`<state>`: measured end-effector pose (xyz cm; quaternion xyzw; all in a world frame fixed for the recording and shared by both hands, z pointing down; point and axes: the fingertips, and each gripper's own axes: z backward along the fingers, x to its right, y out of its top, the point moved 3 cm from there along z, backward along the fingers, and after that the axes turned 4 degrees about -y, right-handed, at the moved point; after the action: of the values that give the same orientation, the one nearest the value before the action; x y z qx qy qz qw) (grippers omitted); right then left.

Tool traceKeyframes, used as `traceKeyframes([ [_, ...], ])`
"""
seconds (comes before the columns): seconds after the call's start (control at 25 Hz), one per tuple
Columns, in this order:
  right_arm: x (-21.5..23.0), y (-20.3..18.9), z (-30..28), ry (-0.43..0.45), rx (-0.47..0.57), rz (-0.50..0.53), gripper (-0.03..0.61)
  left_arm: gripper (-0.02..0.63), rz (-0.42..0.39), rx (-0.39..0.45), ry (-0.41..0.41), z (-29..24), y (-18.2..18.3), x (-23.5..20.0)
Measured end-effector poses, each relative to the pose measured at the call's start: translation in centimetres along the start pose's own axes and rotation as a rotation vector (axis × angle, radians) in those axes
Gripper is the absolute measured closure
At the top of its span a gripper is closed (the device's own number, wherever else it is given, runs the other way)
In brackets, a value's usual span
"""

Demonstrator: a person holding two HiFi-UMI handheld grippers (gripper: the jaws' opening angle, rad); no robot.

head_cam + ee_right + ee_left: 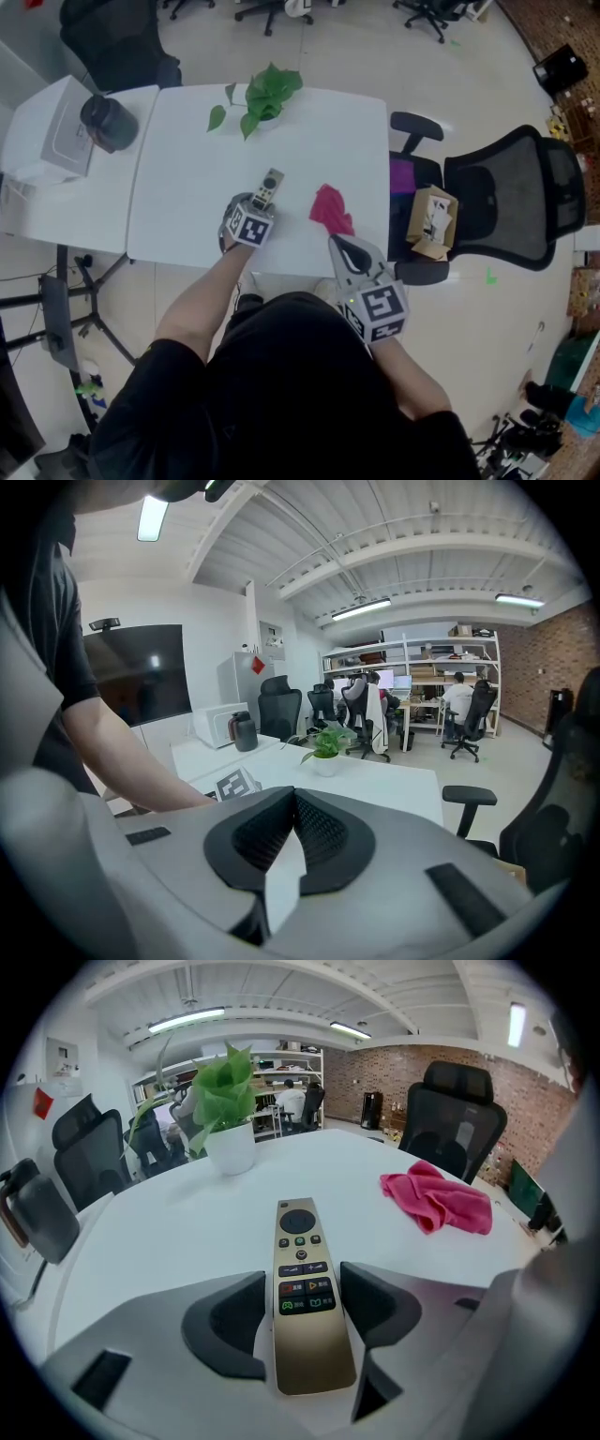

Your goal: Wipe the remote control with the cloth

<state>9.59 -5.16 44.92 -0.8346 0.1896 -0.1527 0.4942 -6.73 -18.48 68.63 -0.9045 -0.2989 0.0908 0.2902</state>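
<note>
On a white office table (187, 178) with a plant (262, 98) at its far edge, the remote (305, 1288) lies loose between the wide-apart jaws of the left gripper (302, 1305), the pink cloth (330, 210) just right of it, while the right gripper (292, 832), clenched empty, hovers near a black chair (506, 197).

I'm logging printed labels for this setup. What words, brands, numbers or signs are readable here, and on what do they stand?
No text here reads clearly.
remote control: coloured button icons with tiny captions, too small to read.
marker cubes: black-and-white square patterns only, no words.
cardboard box on the chair: dark print on a pale patch, too blurred to read.
</note>
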Motion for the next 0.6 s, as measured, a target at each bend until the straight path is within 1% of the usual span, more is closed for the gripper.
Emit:
traceKeyframes([
  [0.08, 0.1, 0.0, 0.0, -0.003, -0.003, 0.005, 0.569, 0.367, 0.007, 0.004, -0.005, -0.1, 0.0, 0.0],
  [0.12, 0.1, -0.1, 0.0, -0.003, -0.003, 0.007, 0.568, 0.396, 0.007, 0.005, -0.005, -0.1, 0.0, 0.1],
  [0.32, 0.0, -0.1, -0.1, 0.011, 0.017, 0.018, 0.569, 0.4, 0.004, 0.016, -0.005, 0.3, 0.2, 0.0],
  [0.44, -0.1, 0.0, 0.0, 0.002, 0.009, 0.011, 0.568, 0.402, -0.001, 0.06, -0.003, 1.4, 0.9, 0.0],
  [0.6, -0.1, 0.0, 0.0, 0.005, 0.014, 0.008, 0.569, 0.403, -0.021, 0.165, -0.014, 4.0, 2.9, 0.7],
])
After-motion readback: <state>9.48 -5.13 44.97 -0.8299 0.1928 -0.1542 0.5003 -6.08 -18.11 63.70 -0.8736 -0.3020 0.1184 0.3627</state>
